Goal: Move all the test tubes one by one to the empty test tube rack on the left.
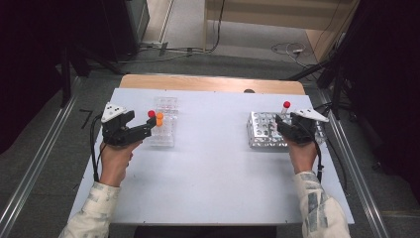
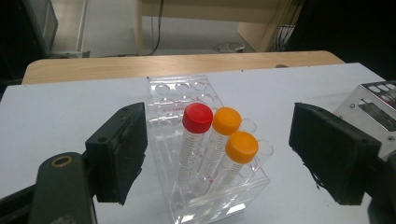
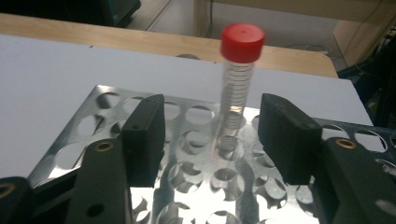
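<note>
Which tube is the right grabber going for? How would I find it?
Find the shiny metal rack on the table's right side. One tube stands upright in it, between the right gripper's open jaws. It has a red cap and stands alone there.

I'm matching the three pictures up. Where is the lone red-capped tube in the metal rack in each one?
High view: red-capped tube at right, upright in the metal rack, beyond the right claw.
Left gripper view: not in it.
Right gripper view: upper centre, between the open jaws.
Shared landmark: the metal rack.
</note>
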### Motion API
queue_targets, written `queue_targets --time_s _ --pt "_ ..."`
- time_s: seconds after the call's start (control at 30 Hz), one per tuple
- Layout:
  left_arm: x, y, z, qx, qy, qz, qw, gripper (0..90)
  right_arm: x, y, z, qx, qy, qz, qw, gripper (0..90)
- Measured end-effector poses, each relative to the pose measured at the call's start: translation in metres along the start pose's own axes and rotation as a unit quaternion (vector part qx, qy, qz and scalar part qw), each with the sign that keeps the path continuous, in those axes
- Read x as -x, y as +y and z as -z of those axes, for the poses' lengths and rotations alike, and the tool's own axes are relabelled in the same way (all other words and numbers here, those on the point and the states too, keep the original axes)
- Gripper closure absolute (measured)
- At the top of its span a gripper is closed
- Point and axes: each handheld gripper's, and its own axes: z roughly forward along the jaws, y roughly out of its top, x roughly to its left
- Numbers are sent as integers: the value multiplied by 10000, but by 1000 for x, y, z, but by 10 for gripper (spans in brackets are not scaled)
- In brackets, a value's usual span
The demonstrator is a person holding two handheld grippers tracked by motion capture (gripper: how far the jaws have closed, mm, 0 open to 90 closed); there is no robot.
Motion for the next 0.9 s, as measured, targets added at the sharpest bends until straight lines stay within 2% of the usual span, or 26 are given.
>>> queue_targets --time_s 0.07,0.4,0.73,0.9 --pt "1 0 0 -8 3 -22 10000 198 4 0 -6 -26 -26 -86 10000 452" --pt "3 0 0 -15 13 -47 10000 199 4 6 -21 -43 -238 84 9997 549" --pt "3 -2 -2 -45 -7 -61 10000 199 4 12 -29 -334 -227 27 9992 645" --pt "4 -2 -2 -55 -16 -69 10000 199 5 12 -30 -323 -240 20 9992 712"
